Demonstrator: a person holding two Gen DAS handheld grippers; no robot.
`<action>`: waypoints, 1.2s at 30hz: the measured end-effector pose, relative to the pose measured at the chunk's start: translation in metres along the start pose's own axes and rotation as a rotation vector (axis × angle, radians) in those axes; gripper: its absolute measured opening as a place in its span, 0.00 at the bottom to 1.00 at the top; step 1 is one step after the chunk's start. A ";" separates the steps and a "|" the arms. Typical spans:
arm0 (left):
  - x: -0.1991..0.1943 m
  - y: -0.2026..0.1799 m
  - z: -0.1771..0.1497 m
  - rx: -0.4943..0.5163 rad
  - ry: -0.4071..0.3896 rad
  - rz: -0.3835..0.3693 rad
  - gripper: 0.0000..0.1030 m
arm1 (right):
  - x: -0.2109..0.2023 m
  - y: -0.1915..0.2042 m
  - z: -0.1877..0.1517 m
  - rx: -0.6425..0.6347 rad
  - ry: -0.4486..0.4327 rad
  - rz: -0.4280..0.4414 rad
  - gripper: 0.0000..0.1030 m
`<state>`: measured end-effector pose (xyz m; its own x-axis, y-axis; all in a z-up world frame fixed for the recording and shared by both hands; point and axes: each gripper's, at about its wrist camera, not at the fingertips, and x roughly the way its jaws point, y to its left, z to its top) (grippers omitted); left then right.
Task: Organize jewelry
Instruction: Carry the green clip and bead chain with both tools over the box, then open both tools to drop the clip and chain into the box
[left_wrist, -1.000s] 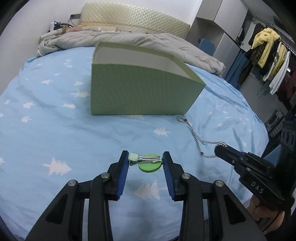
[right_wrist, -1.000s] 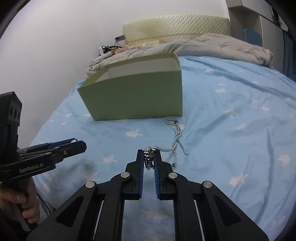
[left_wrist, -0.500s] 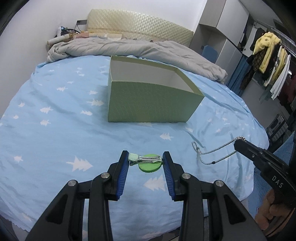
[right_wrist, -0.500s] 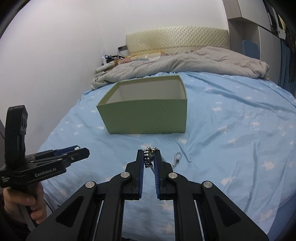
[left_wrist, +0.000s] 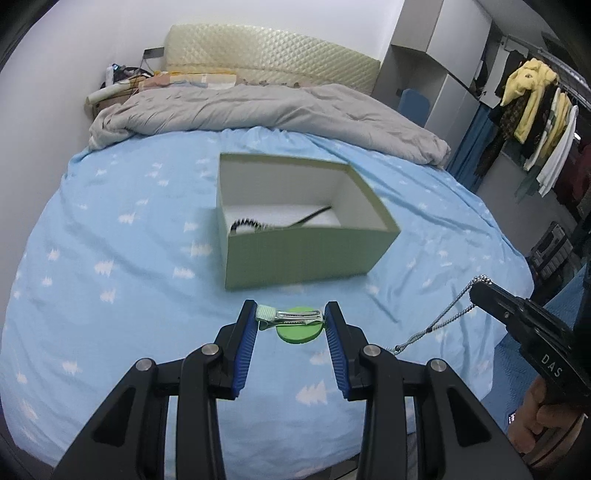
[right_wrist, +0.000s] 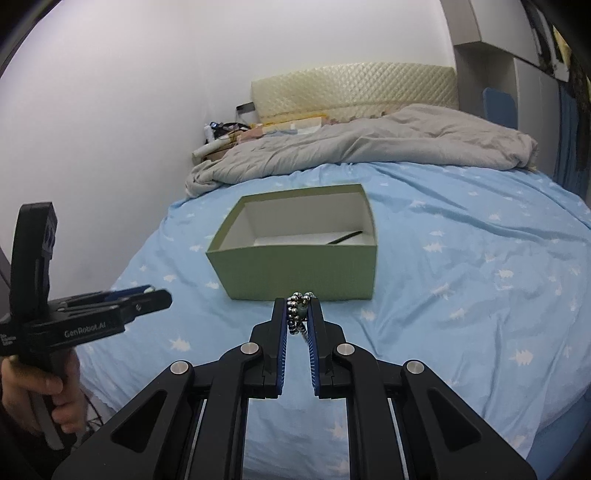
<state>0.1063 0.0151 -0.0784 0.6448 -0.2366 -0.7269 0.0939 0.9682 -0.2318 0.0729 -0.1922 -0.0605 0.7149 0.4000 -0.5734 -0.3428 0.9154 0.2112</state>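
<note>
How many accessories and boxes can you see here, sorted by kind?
Hair clips: 1, the green hair clip in the left gripper
Bead chains: 1, the beaded chain in the right gripper
Combs: 1, the dark comb
Boxes: 1, the green box
Total: 4

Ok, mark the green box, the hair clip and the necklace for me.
green box (left_wrist: 303, 254): left wrist view, on its near outer wall.
hair clip (left_wrist: 295, 315): left wrist view, on the metal bar between the fingers.
necklace (right_wrist: 297, 308): right wrist view, on the beads pinched at the fingertips.
</note>
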 end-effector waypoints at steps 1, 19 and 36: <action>0.000 0.000 0.006 -0.001 -0.004 -0.006 0.36 | 0.000 0.001 0.005 -0.006 -0.004 0.003 0.08; 0.004 0.010 0.149 -0.001 -0.052 -0.018 0.36 | 0.027 0.024 0.159 -0.066 -0.084 0.068 0.09; 0.153 0.026 0.141 -0.001 0.131 0.033 0.36 | 0.167 -0.036 0.119 0.017 0.144 0.032 0.09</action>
<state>0.3145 0.0159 -0.1048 0.5432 -0.2132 -0.8121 0.0738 0.9756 -0.2067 0.2774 -0.1532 -0.0693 0.6087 0.4194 -0.6735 -0.3529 0.9034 0.2436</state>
